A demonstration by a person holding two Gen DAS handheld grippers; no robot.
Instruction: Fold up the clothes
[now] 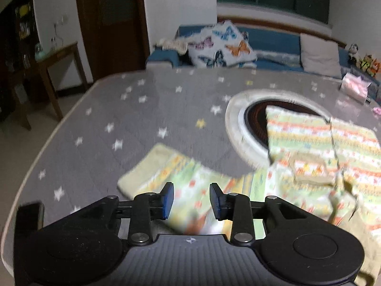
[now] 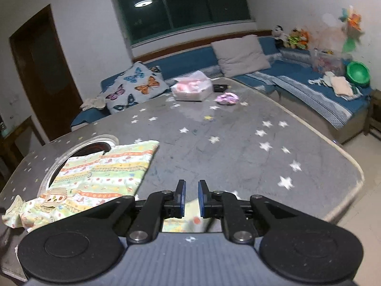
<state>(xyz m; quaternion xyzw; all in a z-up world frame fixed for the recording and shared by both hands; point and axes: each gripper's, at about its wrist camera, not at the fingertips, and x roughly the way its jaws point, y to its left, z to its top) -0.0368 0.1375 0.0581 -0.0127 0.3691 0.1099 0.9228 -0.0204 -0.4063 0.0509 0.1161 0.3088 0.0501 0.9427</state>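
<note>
One striped garment [image 2: 102, 174] is lying on one starry table [image 2: 238, 157]; left gripper [image 1: 191, 199] and right gripper [image 2: 190, 196] are both hovering spread, pinching nothing.

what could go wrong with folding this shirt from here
The striped shirt lies partly over the round opening in the grey star cover, so a tug might drag fabric into it. The left gripper is open above a sleeve; the blurred view suggests fast motion, so it may pinch badly.
</note>
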